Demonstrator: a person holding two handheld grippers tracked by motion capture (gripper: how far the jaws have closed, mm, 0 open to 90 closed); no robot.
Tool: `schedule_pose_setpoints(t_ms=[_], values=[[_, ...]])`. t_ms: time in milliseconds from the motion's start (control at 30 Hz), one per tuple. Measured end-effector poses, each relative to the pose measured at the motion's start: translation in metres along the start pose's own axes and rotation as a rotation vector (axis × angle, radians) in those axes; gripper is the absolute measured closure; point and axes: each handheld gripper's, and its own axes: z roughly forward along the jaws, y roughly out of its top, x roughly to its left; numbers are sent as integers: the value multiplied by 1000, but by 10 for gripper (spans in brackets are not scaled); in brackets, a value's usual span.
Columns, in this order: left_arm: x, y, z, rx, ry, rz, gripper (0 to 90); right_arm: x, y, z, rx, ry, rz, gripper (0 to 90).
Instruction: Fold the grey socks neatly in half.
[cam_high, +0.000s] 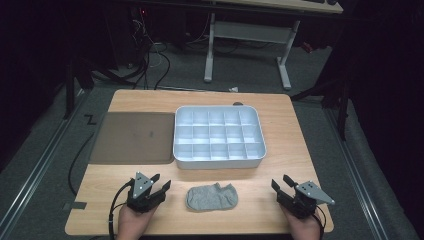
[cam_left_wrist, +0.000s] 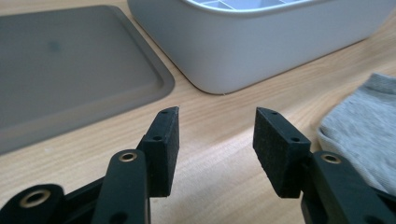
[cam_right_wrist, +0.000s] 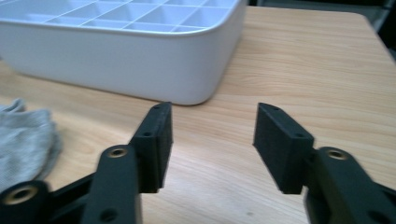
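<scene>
A grey sock (cam_high: 212, 197) lies flat on the wooden table (cam_high: 280, 130) near its front edge, between my two grippers. My left gripper (cam_high: 160, 182) rests to the sock's left, open, with bare wood between its jaws (cam_left_wrist: 217, 123); the sock (cam_left_wrist: 364, 126) lies at the right in the left gripper view. To the sock's right my right gripper (cam_high: 281, 182) is open too, nothing between its jaws (cam_right_wrist: 212, 119). The sock (cam_right_wrist: 23, 140) lies at the left edge of the right gripper view. Neither gripper touches the sock.
A white divided box (cam_high: 219, 158) with several empty compartments stands behind the sock, mid-table; its wall (cam_left_wrist: 261, 46) (cam_right_wrist: 116, 60) is close ahead of both grippers. A flat grey lid or tray (cam_high: 132, 137) (cam_left_wrist: 70, 65) lies to its left. A desk frame (cam_high: 250, 35) stands beyond the table.
</scene>
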Motion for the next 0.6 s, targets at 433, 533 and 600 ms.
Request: schedule_pose_setpoints(t_ms=[433,533,600], values=[[-8,-2,9,47,-41,17,475,10,-5,8,70,-15,-23,503],[-8,-2,9,50,-47,17,475,11,-5,9,73,-11,-27,503],[-8,-2,8,47,-51,15,475,11,-5,9,76,-7,-27,503]])
